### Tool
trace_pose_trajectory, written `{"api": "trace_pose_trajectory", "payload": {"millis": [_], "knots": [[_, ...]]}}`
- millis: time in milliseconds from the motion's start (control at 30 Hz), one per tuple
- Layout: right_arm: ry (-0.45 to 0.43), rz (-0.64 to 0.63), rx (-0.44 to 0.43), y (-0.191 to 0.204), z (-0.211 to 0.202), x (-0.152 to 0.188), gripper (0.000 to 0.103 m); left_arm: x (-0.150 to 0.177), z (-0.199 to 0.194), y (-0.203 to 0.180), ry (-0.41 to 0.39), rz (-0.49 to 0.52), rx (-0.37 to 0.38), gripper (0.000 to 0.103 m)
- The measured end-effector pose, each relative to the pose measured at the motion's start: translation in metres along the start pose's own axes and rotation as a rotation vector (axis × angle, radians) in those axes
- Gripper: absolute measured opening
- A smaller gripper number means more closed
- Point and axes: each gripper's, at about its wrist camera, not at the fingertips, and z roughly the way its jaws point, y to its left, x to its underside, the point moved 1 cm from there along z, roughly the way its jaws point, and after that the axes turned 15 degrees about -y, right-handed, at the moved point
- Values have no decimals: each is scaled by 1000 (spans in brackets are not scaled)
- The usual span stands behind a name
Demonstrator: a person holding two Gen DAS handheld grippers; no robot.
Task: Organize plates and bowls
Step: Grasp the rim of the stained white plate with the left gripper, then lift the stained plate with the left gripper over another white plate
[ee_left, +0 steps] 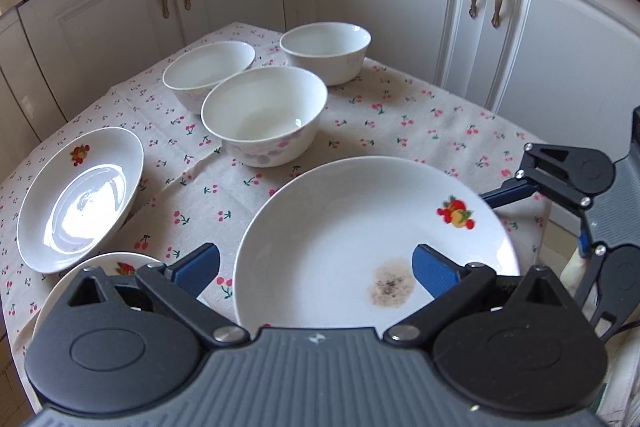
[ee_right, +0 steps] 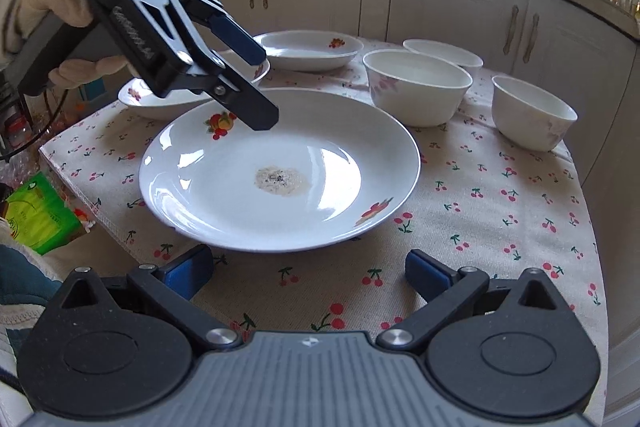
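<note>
A large white plate [ee_left: 340,227] with fruit prints and a brown stain in its middle lies on the cherry-print tablecloth. My left gripper [ee_left: 316,269] is open: its left finger is outside the plate's near rim and its right finger hovers over the plate's inside. The right wrist view shows that left gripper [ee_right: 260,87] in a gloved hand, above the plate's [ee_right: 240,195] far left rim. My right gripper [ee_right: 308,273] is open and empty, just short of the plate's near edge. Its arm [ee_left: 560,183] reaches in by the plate's right rim.
Three white bowls [ee_left: 264,119] [ee_left: 208,71] [ee_left: 324,51] stand at the back of the table. Two more fruit-print plates [ee_left: 80,195] [ee_left: 112,263] lie at the left. White cabinet doors [ee_left: 380,7] close in behind. A green packet [ee_right: 36,215] lies below the table's left edge.
</note>
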Motion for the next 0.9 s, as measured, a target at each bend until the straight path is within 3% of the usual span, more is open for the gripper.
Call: {"api": "trace_pose_trajectory", "payload": {"millis": [467, 700, 900], "knots": [[6, -80, -50, 11, 5, -7, 103, -4, 32, 17, 104, -2, 71, 100], [11, -68, -64, 12, 9, -11, 103, -1, 40, 24, 153, -33, 108, 85], [19, -58, -66, 11, 10, -12, 103, -2, 42, 20, 178, -5, 135, 83]]}}
